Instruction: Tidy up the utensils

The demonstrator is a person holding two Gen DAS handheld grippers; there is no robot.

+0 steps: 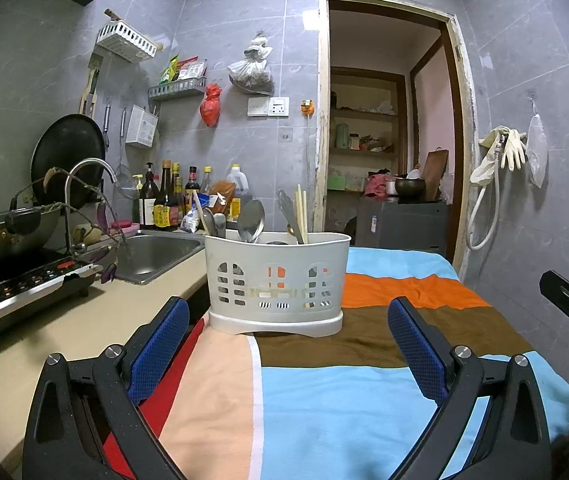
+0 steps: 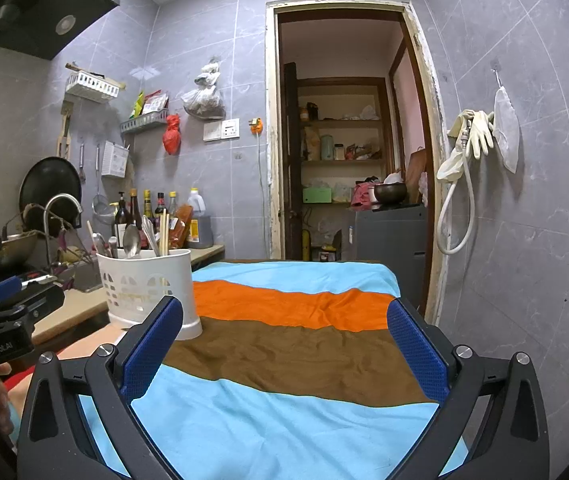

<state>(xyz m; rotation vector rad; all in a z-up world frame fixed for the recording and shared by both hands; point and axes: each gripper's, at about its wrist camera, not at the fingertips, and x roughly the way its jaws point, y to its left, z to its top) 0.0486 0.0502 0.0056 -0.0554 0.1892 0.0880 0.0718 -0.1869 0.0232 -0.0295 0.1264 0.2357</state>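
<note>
Left hand-held gripper (image 1: 288, 344) spread wide, empty, white utensil caddy (image 1: 278, 280) straight ahead between its fingers; right hand-held gripper (image 2: 284, 344) also wide, caddy off left.

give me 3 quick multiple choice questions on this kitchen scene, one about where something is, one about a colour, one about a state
1. Where does the white utensil caddy stand?
A. in the sink
B. on the striped cloth near the counter edge
C. on the stove

2. What colour are the pads on the left gripper?
A. blue
B. green
C. yellow

3. What state is the right gripper in?
A. shut on a spoon
B. shut on chopsticks
C. open, holding nothing

Answers:
1. B, its base rests on the striped cloth beside the beige counter.
2. A, both pads show blue mesh.
3. C, its jaws stand wide apart with only cloth between; the spoon and chopsticks sit in the caddy.
</note>
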